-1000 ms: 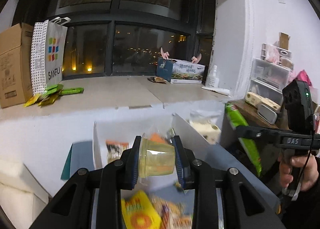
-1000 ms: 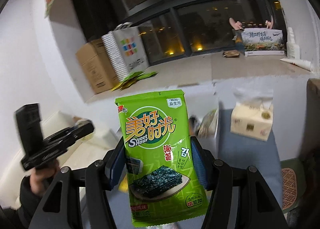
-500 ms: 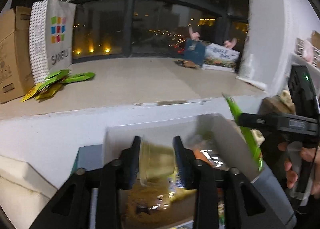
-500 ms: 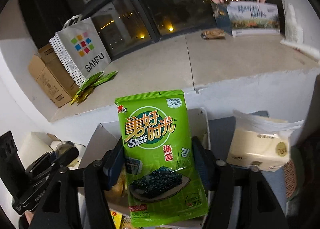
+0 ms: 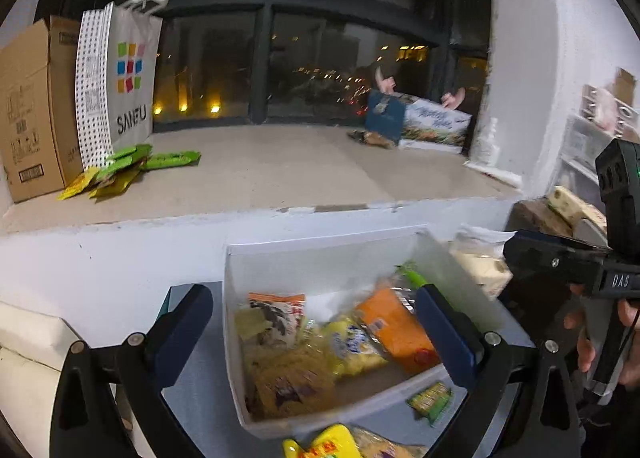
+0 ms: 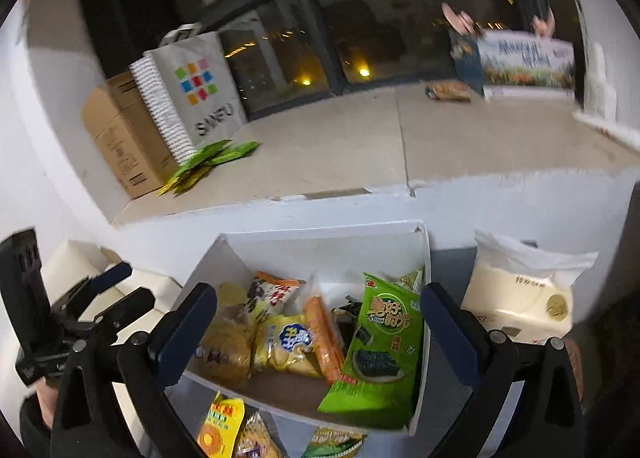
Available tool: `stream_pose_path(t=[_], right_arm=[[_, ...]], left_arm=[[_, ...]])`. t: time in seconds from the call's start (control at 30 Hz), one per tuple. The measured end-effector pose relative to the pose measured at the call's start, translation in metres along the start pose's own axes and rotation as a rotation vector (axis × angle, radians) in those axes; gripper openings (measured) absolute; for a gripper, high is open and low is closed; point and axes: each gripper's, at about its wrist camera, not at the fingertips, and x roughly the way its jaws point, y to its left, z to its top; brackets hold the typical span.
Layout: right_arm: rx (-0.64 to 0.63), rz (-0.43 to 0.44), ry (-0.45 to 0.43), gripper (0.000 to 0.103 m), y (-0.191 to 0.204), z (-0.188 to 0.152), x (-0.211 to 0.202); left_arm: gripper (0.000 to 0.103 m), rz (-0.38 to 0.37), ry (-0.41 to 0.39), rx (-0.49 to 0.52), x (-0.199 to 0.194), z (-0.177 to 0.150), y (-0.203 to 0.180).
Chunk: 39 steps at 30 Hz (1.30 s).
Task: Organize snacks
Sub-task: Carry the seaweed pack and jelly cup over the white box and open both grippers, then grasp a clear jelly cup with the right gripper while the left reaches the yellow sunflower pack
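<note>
Both grippers hang spread and empty above a white cardboard box point(image 6: 424, 258) of snacks on the blue-grey desk point(image 5: 196, 390). The left gripper point(image 5: 314, 332) has its blue-padded fingers point(image 5: 180, 334) wide apart, nothing between them; the right gripper point(image 6: 320, 332) is likewise fully parted over the same box.

Nearest the cameras, outside the box's front wall, lie a yellow packet with an orange sun print point(image 6: 220, 428), a small green-and-yellow sachet point(image 5: 430, 402) and a few other wrappers too blurred to name.

Inside the box, the green seaweed snack packet point(image 6: 380, 346) leans against the right wall, its top edge higher than its foot. Beside it to the left sit a narrow orange packet point(image 6: 324, 338), a yellow bag with a blue-and-white label point(image 6: 286, 346), a brownish clear pouch point(image 6: 226, 346) and, further back, an orange-topped packet with black-and-white print point(image 6: 274, 294).

Just right of the box stands a cream soft pack of tissues point(image 6: 520, 298), apart from the box wall.

Beyond the desk rises a white ledge topped by a wide beige windowsill point(image 6: 360, 142). On it, at the left, a brown carton point(image 6: 120, 138) and a white SANFU shopping bag point(image 6: 192, 90) stand side by side, with green and yellow sachets point(image 6: 208, 162) fanned at the bag's foot. At the far right a printed box point(image 6: 520, 66) rests against the dark window.
</note>
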Motion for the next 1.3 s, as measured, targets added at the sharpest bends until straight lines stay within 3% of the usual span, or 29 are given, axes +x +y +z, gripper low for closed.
stream_pose_path(t=[0.1, 0.27, 0.57, 0.7, 0.87, 1.13, 1.3], right_arm=[[-0.083, 0.000, -0.037, 0.103, 0.016, -0.010, -0.028], [-0.170, 0.018, -0.103, 0.103, 0.031, -0.045, -0.087], [-0.194, 0.037, -0.134, 0.103, 0.027, -0.154, -0.160], [-0.145, 0.024, -0.086, 0.103, 0.017, -0.195, -0.163], [-0.115, 0.006, -0.045, 0.103, 0.007, -0.222, -0.159], [-0.138, -0.028, -0.002, 0.103, 0.008, -0.221, -0.137], [-0.199, -0.081, 0.026, 0.103, 0.008, -0.203, -0.097]], left_arm=[[0.103, 0.004, -0.048, 0.026, -0.032, -0.010, -0.015], [0.103, -0.059, -0.093, 0.039, -0.088, -0.043, -0.039], [0.103, -0.076, -0.079, 0.115, -0.153, -0.119, -0.083], [0.103, -0.055, -0.064, 0.131, -0.166, -0.147, -0.095], [0.103, -0.077, -0.021, 0.089, -0.171, -0.169, -0.096], [0.103, -0.073, -0.007, 0.041, -0.171, -0.176, -0.085], [0.103, -0.071, -0.011, 0.040, -0.175, -0.177, -0.083]])
